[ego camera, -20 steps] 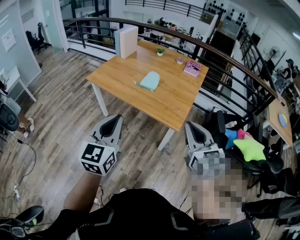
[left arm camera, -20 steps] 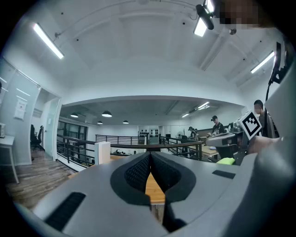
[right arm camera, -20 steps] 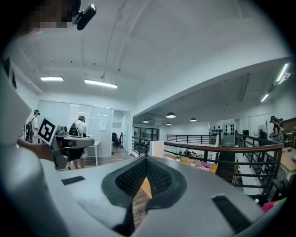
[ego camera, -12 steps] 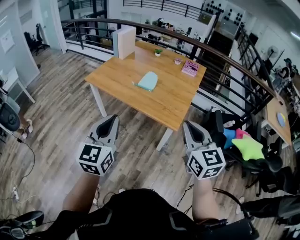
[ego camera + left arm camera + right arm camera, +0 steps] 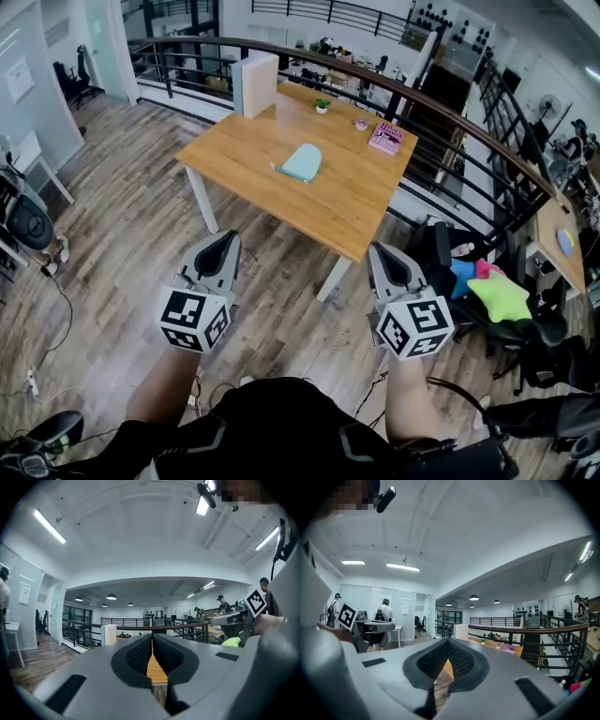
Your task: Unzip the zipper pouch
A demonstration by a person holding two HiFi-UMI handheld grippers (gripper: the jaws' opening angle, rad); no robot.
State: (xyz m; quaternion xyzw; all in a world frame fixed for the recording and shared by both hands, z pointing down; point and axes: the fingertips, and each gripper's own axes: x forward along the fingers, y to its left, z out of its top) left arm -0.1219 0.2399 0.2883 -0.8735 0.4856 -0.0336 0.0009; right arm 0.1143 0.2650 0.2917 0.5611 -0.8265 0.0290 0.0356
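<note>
We held our left claw [image 5: 226, 246] pressed together, empty, well apart from the zipper pouch [image 5: 301, 161] lying on the desk [image 5: 352, 206]. Our right claw [image 5: 383, 255] was likewise closed on nothing. Arriving closed, we would likely have shoved the loose pouch aside.

Person in a black top [image 5: 272, 433] with grey piping; the grey left gripper [image 5: 225, 240] and right gripper [image 5: 384, 251] each carry a black-and-white marker cube [image 5: 195, 319].
</note>
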